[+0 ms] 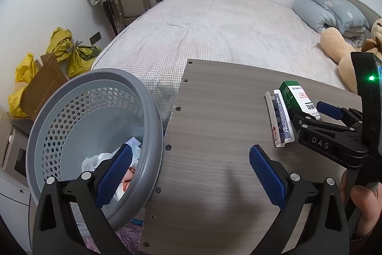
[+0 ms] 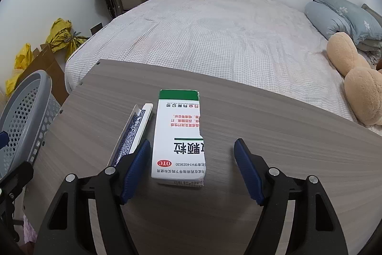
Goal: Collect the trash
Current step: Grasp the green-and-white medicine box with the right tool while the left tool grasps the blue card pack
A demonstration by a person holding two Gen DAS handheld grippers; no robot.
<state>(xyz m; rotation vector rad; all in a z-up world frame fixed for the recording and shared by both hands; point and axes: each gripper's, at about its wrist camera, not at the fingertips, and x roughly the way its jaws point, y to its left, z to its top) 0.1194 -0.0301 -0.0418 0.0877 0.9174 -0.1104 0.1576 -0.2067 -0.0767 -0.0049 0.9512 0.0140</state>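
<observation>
Each black plastic gripper [image 2: 192, 169] carries blue textured pads [image 2: 248, 171], silver screws and white "DAS" lettering [image 1: 320, 143].

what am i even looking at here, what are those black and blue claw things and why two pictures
No robot here: a person holds a hand-gripped tool in each hand, each with two blue-padded fingers and a camera looking along them. That gives two pictures.

The left tool hangs open and empty, one finger over the grey basket, which already holds some crumpled trash.

The right tool is also open, its fingers either side of a white and green medicine box lying on the wooden board. Nothing is gripped. Beside the box lies a playing card box with a blue pattern. A bed is behind.
</observation>
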